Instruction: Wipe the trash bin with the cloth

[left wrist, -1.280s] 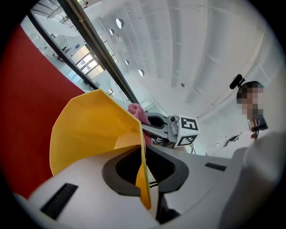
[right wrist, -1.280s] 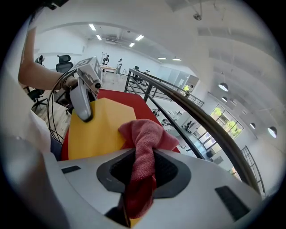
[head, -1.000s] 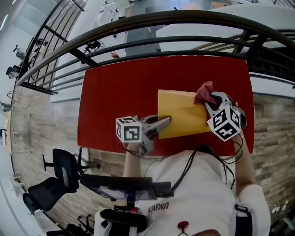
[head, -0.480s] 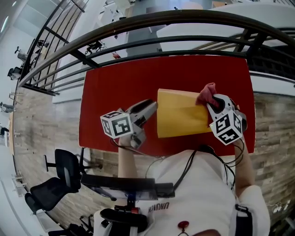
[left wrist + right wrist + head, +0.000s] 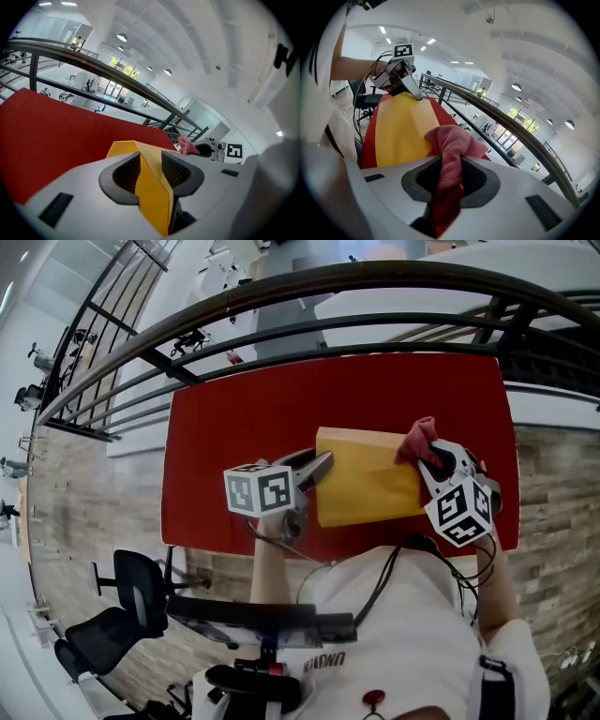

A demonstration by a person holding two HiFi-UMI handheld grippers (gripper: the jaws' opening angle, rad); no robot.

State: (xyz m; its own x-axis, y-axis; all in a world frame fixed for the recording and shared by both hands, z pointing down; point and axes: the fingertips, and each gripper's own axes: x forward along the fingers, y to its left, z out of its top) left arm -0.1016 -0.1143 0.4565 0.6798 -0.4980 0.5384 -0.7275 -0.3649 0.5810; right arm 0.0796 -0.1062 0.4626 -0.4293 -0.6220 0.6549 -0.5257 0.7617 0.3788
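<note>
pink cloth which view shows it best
Right gripper view: the cloth fills the centre, clamped in the right gripper. The head view shows a bunch at the trash bin's far right corner; the left gripper view, a distant pink scrap.

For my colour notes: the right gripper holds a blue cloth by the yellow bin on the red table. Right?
The cloth is pink, not blue, per the right gripper view. The rest holds: right gripper, yellow bin, red table.
</note>
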